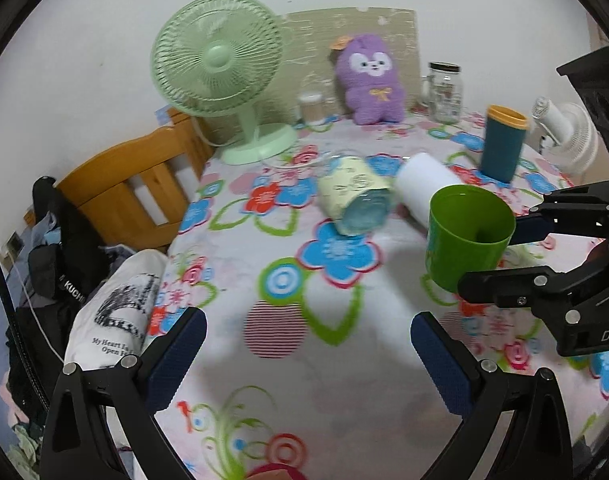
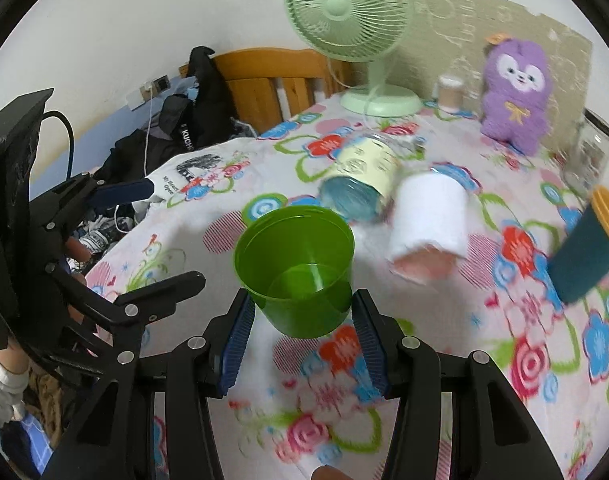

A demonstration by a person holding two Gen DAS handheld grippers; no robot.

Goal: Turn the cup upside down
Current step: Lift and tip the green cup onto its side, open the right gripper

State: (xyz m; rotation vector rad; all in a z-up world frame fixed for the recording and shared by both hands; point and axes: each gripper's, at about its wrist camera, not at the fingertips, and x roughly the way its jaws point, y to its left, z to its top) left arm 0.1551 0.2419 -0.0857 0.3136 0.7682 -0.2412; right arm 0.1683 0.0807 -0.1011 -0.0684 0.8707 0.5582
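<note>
Now R tongs clamp green cup, mouth up, above floral counter; L tongs open w/ nothing between.

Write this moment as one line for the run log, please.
right tongs: shut on green cup | cup: mouth up, lifted off table, not flipped | left tongs: open, empty

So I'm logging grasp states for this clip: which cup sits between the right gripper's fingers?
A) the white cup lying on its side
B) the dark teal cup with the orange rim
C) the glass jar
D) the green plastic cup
D: the right gripper has its blue pads against both sides of the green plastic cup, mouth up; the left gripper is open and empty.
</note>
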